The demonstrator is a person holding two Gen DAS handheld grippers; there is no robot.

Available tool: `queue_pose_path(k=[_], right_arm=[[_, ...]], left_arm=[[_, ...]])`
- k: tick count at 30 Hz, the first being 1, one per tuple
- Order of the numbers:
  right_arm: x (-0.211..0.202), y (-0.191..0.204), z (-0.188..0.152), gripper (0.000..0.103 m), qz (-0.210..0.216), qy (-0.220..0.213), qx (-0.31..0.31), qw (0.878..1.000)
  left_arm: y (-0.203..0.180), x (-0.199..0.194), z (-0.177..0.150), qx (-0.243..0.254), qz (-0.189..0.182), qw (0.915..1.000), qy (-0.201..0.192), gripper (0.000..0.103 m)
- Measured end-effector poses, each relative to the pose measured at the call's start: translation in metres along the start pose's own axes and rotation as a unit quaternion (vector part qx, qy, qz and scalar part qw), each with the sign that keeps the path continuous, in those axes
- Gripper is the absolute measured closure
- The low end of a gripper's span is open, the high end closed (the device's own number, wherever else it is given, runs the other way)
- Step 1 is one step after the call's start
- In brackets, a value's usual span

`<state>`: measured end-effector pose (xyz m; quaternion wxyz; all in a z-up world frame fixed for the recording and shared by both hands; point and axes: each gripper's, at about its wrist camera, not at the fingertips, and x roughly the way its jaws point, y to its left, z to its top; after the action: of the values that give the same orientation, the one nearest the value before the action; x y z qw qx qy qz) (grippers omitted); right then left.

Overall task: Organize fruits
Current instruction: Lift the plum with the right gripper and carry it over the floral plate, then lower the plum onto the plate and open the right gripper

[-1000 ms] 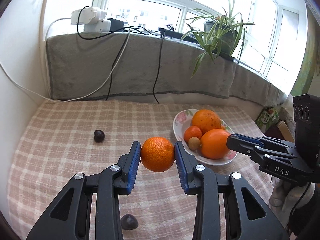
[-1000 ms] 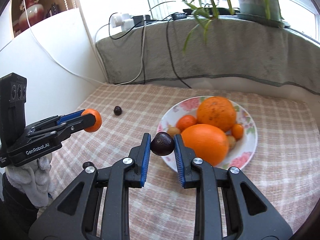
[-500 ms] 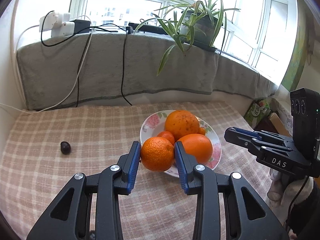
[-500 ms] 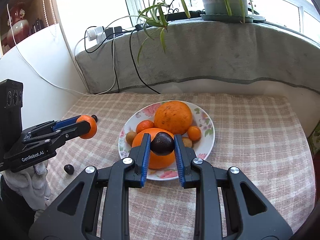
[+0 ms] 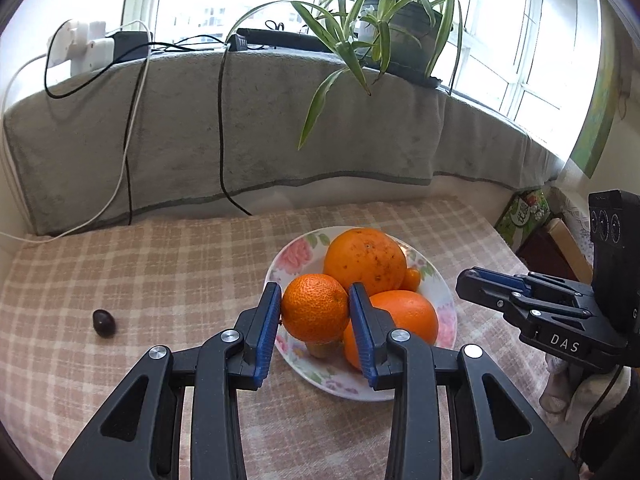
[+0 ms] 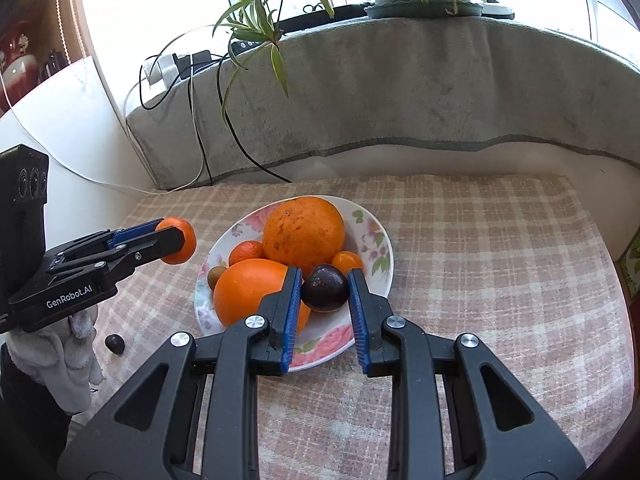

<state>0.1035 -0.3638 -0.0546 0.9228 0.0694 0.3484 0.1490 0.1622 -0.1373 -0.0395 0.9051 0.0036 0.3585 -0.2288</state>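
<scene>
My left gripper (image 5: 315, 312) is shut on a mandarin (image 5: 315, 307) and holds it over the near left rim of the floral plate (image 5: 294, 258). The mandarin also shows in the right wrist view (image 6: 178, 240), left of the plate. My right gripper (image 6: 325, 292) is shut on a dark plum (image 6: 324, 288), above the plate's (image 6: 376, 236) near right part. The plate holds two large oranges (image 6: 303, 234) (image 6: 250, 286), a small mandarin (image 6: 245, 252), a kumquat (image 6: 347, 261) and a small brown fruit (image 6: 216, 275). The right gripper also shows in the left wrist view (image 5: 480, 286).
A dark plum (image 5: 104, 322) lies on the checked tablecloth (image 5: 160, 272) left of the plate; it also shows in the right wrist view (image 6: 115, 343). A grey-draped sill (image 5: 240, 120) with cables and a spider plant (image 5: 380, 20) backs the table. A green box (image 5: 522, 218) stands past the right edge.
Both grippers have moved in over the plate with their fruits still held. The left one came from the plate's left side, the right one came forward and lower over it.
</scene>
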Motion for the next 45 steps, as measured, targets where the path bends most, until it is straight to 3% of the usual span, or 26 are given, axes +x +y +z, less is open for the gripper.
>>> queue_pose_path(k=[24, 25, 28, 33, 40, 45], right_arm=[[0.020, -0.006, 0.001, 0.078, 0.025, 0.021, 0.004, 0.999], [0.021, -0.006, 0.001, 0.075, 0.025, 0.022, 0.004, 0.999], [0.018, -0.006, 0.000, 0.046, 0.025, 0.015, 0.005, 1.000], [0.014, -0.002, 0.001, 0.045, 0.027, 0.008, 0.001, 1.000], [0.008, 0.003, 0.001, 0.023, 0.027, 0.000, -0.006, 1.000], [0.004, 0.007, 0.001, 0.018, 0.024, -0.006, -0.011, 1.000]], left_arm=[[-0.001, 0.034, 0.015, 0.004, -0.001, 0.9998, 0.018, 0.068], [-0.001, 0.034, 0.015, 0.004, -0.001, 0.9998, 0.018, 0.062], [-0.002, 0.032, 0.016, 0.004, -0.004, 0.9999, 0.013, 0.055], [-0.002, 0.029, 0.017, 0.004, -0.004, 0.9999, 0.009, 0.049], [-0.005, 0.021, 0.017, 0.011, 0.003, 0.9999, 0.003, 0.030], [-0.009, 0.014, 0.018, 0.013, 0.014, 0.9998, -0.004, 0.024]])
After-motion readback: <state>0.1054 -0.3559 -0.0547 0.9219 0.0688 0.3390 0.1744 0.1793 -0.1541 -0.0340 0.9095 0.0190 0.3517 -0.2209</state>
